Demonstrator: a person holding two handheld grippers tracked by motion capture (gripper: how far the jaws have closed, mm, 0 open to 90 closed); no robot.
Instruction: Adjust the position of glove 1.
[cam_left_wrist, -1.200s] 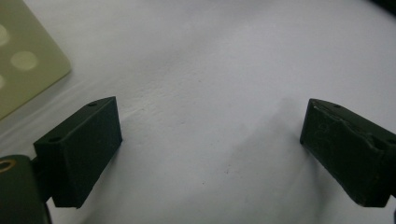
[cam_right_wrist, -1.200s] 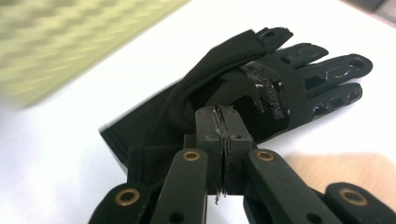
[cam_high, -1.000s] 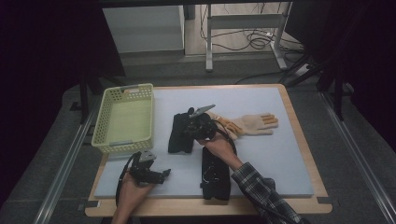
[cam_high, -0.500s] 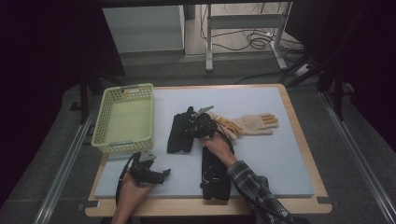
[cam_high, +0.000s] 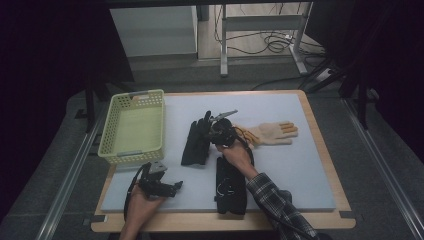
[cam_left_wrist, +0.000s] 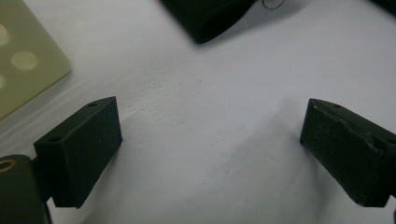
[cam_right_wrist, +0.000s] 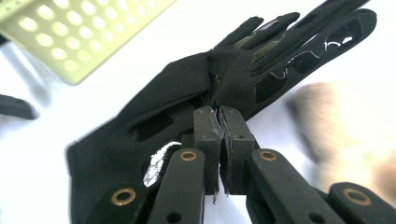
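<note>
Right gripper view: the right gripper (cam_right_wrist: 218, 116) is pinching a fold of the black glove (cam_right_wrist: 187, 98) near its middle; the two pads are pressing together on the fabric, having just been closing.
Glove position: the glove is lying on the white mat (cam_high: 280, 165), its fingers pointing away from the jaws, just beside the yellow basket (cam_right_wrist: 84, 32).
High view: the right gripper (cam_high: 220, 134) is resting over the right edge of the same glove (cam_high: 196, 144), between the basket (cam_high: 134, 127) and the tan glove (cam_high: 272, 134).
Second black glove: another black glove (cam_high: 230, 185) is lying near the front edge of the mat, partly under the person's right forearm.
Left gripper: the left gripper (cam_high: 160, 186) is sitting at the front left of the mat; in the left gripper view its fingers (cam_left_wrist: 79, 149) are standing wide apart with bare mat between them.
Hard to see: the tan glove is looking like a blur at the right of the right gripper view; a dark glove edge (cam_left_wrist: 210, 18) is cut off at the top of the left gripper view.
View difference: the high view is too small to show the pinch, which the right gripper view is showing clearly.
</note>
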